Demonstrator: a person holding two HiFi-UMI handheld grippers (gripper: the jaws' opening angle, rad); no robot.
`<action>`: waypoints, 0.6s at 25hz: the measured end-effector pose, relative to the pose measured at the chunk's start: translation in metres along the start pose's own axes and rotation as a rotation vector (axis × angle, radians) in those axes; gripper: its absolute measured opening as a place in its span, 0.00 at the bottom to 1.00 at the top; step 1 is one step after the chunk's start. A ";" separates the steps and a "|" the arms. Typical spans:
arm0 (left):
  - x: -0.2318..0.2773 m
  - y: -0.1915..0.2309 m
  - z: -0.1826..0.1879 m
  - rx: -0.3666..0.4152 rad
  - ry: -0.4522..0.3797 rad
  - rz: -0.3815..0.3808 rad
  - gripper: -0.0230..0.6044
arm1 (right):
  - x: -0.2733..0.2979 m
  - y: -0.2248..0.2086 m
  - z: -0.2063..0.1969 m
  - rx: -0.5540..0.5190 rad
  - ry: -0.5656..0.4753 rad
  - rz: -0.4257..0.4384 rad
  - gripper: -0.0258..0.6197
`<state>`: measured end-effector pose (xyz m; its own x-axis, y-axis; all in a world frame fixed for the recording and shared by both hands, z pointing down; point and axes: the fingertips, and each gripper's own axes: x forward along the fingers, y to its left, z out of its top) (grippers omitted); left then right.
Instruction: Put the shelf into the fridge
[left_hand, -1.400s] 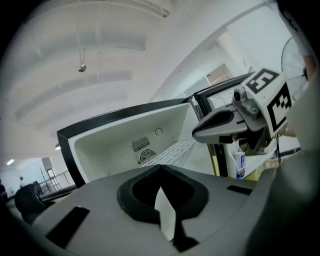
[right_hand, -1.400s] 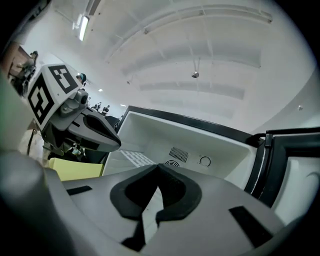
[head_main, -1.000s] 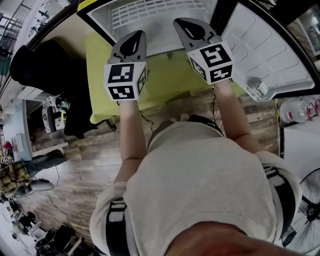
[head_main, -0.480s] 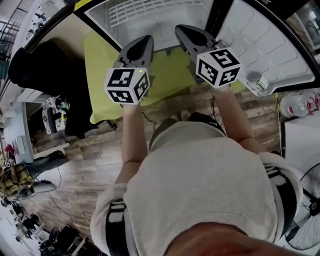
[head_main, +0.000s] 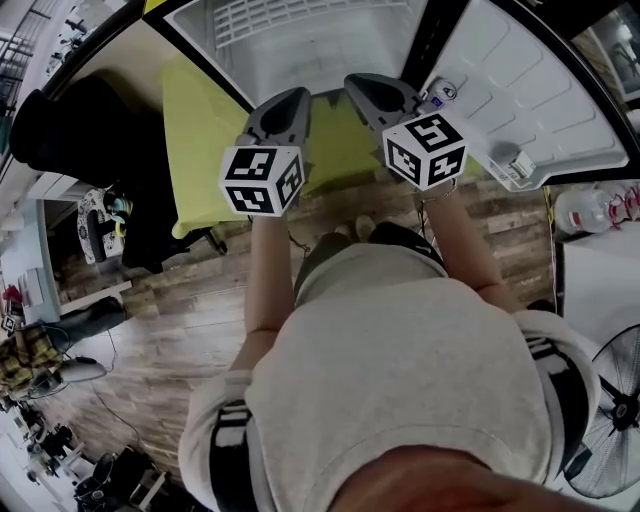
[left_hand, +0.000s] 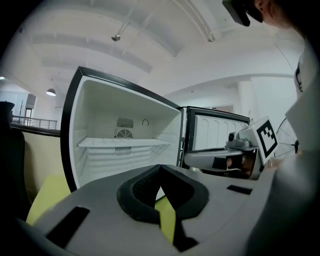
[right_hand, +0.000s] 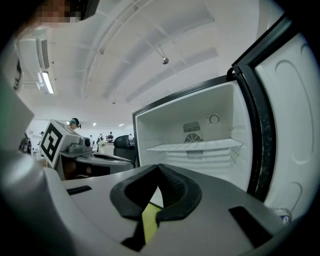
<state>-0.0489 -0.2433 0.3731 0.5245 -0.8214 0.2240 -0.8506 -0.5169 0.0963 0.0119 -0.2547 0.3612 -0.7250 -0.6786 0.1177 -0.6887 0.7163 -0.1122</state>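
shelf (right_hand: 195, 146): white slatted rack, already inside the fridge. It lies level across the compartment at about mid height, spanning side wall to side wall, with its back edge against the rear wall.
fridge (left_hand: 75, 125): white interior with a black frame, standing open toward the person. The shelf is the one loose fitting I can make out in it.
rear wall: a round fan grille (left_hand: 124, 133) sits right at shelf level, with a slotted vent just above it.
fridge door (head_main: 540, 90): swung wide to the person's right. Its moulded white inner liner faces up in the head view.
door pocket: a small white item with a blue mark (head_main: 443, 92) sits low on the liner. It may be a cap or a little bottle, but it is too small to tell.
left gripper (left_hand: 160, 167): jaws drawn together with nothing between the pads. It is held in front of the open compartment, clear of the shelf.
right gripper (right_hand: 159, 166): jaws fully together and empty. It is level with the left one, just beside it and nearer the door.
floor: a yellow-green mat (head_main: 210, 130) lies beneath the fridge front, and wood planks (head_main: 160, 330) run under the person.
surroundings: a black chair (head_main: 70, 130) stands at the left and a standing fan (head_main: 610, 430) at the lower right.
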 end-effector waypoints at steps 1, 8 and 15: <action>0.001 0.000 -0.004 0.004 0.016 0.003 0.05 | 0.001 0.001 -0.003 -0.002 0.011 0.005 0.06; 0.006 -0.005 -0.027 0.061 0.097 0.006 0.05 | 0.001 0.002 -0.020 0.032 0.043 0.014 0.05; 0.011 -0.006 -0.044 0.052 0.135 0.017 0.05 | 0.001 0.004 -0.039 0.041 0.087 0.023 0.05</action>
<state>-0.0397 -0.2384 0.4176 0.4975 -0.7918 0.3543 -0.8544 -0.5179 0.0422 0.0083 -0.2463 0.3990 -0.7385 -0.6440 0.1998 -0.6729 0.7231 -0.1562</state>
